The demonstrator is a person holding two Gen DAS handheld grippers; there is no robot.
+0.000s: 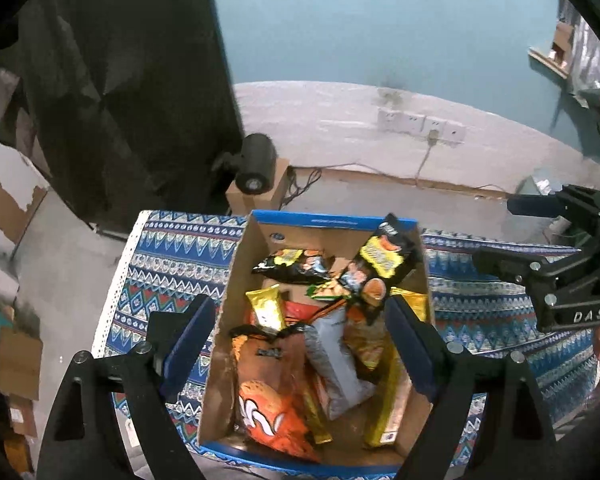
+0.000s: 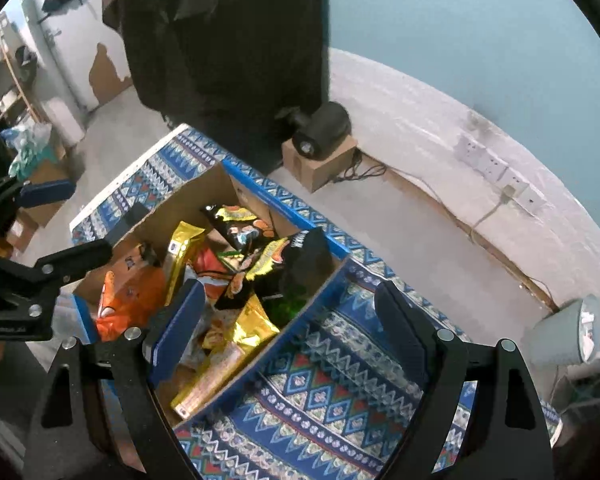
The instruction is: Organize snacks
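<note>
A cardboard box with a blue rim stands on a patterned blue cloth and holds several snack bags. Among them are an orange bag, a black and yellow bag, a silver bag and gold bags. My left gripper is open and empty, hovering above the box. My right gripper is open and empty above the box's right edge. Each gripper also shows in the other's view, the right and the left.
The patterned cloth covers the table. A black lamp on a small carton stands on the floor behind. Wall sockets with a cable are on the far wall. A grey bin stands at right.
</note>
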